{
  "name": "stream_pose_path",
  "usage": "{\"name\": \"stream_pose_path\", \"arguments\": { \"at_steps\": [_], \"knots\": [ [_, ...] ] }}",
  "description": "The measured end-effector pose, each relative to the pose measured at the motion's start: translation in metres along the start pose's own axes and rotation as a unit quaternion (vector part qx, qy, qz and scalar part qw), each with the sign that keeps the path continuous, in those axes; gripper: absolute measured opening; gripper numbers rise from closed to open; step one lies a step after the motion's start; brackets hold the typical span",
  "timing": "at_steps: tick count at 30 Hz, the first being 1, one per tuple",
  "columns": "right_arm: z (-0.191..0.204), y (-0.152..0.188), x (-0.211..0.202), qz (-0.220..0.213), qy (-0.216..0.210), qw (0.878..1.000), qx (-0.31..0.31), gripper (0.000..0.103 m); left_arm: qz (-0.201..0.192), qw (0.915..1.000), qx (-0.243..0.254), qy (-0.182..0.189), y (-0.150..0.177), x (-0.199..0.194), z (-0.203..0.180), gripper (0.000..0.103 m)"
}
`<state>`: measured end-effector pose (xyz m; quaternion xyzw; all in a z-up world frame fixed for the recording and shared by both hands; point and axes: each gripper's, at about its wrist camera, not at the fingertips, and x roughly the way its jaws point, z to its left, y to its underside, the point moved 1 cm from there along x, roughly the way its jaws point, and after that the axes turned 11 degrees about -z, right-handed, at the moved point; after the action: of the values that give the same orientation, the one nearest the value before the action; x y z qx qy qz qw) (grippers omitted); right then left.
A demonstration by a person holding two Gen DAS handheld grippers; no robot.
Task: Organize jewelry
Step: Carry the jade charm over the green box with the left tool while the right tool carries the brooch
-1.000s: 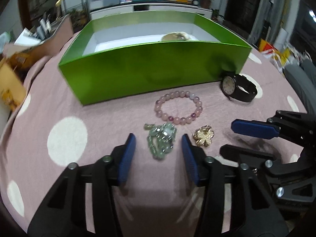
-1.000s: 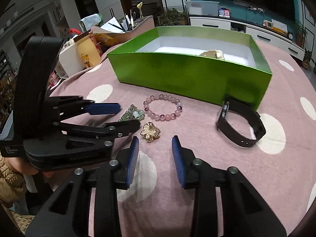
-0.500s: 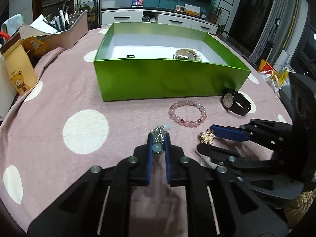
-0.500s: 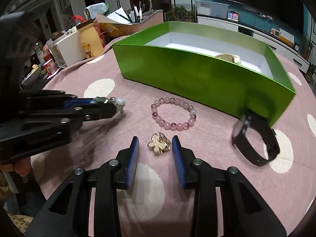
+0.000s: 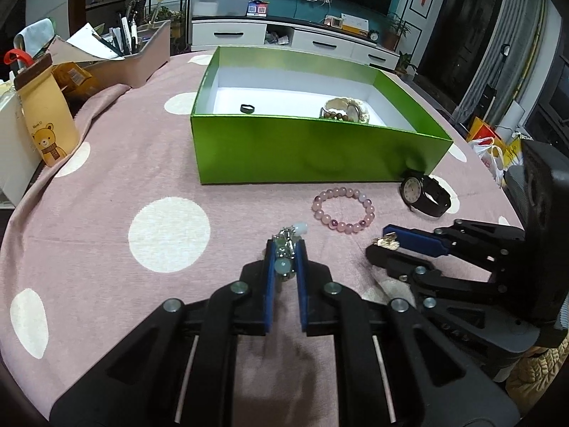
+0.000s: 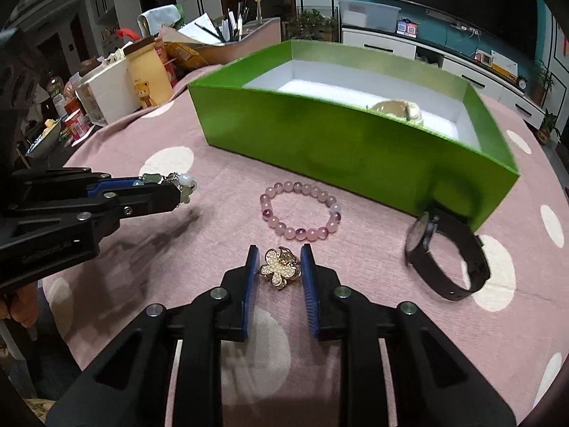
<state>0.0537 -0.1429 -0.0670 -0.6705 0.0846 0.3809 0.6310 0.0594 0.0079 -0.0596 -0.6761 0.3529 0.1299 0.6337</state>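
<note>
The left gripper [image 5: 284, 252] is clamped on a charm [image 5: 285, 249]: pale green beads and silvery links, glossy, lifted clear of the cloth [image 5: 106, 185]. The right gripper [image 6: 279, 267] is closing around a brooch [image 6: 279, 267] between its blue ribbed pads; the brooch is a gold flower, petals studded with tiny pearly dots, lying on the cloth. At 12 o'clock from the brooch lies a bracelet [image 6: 300, 211] of round, translucent pink beads. At 3 o'clock stands a black watch [image 6: 444, 252] with a matte strap, touching the box [image 6: 341, 142], which is glossy green card, white inside, rectangular. The cloth is pink, nubby, with white dots.
</note>
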Motion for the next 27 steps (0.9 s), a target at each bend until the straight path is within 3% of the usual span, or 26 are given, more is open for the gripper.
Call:
{"name": "stream_pose_path", "arguments": {
  "at_steps": [27],
  "knots": [
    [-0.015, -0.042, -0.072, -0.084, 0.028, 0.996, 0.007, 0.024, -0.043, 0.9984, 0.027, -0.023, -0.046, -0.029, -0.022, 0.010]
  ]
}}
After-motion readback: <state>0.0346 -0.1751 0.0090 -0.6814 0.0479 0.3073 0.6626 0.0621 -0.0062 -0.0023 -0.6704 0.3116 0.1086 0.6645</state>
